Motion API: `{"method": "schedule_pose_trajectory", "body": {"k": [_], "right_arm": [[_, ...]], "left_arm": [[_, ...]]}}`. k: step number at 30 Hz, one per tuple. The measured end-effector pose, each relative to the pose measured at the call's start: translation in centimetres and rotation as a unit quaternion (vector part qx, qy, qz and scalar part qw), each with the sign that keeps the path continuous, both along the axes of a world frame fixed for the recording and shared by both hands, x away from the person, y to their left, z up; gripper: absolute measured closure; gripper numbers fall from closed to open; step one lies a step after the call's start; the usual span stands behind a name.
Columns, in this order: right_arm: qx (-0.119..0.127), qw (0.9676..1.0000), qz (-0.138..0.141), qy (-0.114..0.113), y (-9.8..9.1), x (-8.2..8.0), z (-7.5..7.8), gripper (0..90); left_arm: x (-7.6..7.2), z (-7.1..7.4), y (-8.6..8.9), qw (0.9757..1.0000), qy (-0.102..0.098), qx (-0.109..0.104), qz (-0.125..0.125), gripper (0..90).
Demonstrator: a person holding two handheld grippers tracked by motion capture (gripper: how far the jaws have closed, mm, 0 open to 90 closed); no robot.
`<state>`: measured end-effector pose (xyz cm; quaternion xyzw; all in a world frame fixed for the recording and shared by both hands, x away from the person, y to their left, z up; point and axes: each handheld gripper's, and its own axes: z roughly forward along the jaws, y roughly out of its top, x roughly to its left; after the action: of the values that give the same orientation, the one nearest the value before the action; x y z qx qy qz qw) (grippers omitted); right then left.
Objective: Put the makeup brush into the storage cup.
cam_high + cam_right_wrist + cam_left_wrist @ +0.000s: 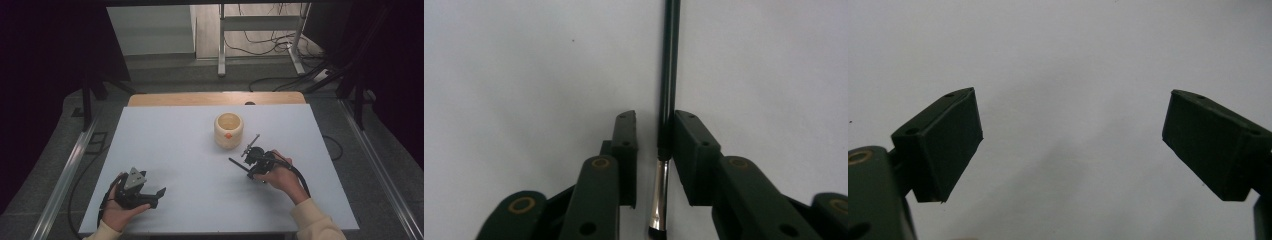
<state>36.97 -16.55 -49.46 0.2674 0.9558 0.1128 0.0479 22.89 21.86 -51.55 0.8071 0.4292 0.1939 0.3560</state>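
A thin brush [668, 65] with a black handle and a silver ferrule lies on the white table top [190, 150]. It runs lengthwise between the jaws of my right gripper [655, 116]. One jaw rests against the handle and the other stands a small gap off it, so the pads do not clamp it. From above, the right gripper [251, 161] sits right of centre with the brush [237, 163] poking out to its left. My left gripper [157, 197] rests low at the front left. Its jaws [1073, 140] are wide open over bare table.
A cream cup [228, 130] with an orange mark stands upright just beyond the right gripper. The table's wooden far edge [215, 98] lies behind it. Cables and a metal stand [260, 25] are on the floor past the table.
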Motion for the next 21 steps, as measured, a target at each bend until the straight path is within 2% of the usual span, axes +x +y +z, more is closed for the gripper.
{"method": "schedule_pose_trajectory", "body": {"k": [5,14,15,21], "right_arm": [[0.001,0.9999,0.010,0.005,0.1,0.0,0.0,82.9],[0.000,0.9998,0.018,0.000,0.1,-0.1,0.1,83.9],[-0.003,0.9998,0.018,-0.009,0.1,-0.2,0.2,83.9],[0.017,0.9996,0.015,-0.019,-0.5,-0.3,1.3,83.9]], "left_arm": [[0.0,0.0,0.0,1.0000,0.000,0.000,0.001,9.2],[0.0,0.0,0.1,1.0000,0.000,0.000,0.001,9.3],[0.0,0.0,0.1,1.0000,0.000,0.000,0.001,9.2],[-0.1,0.1,0.1,1.0000,-0.002,-0.002,0.002,9.2]]}}
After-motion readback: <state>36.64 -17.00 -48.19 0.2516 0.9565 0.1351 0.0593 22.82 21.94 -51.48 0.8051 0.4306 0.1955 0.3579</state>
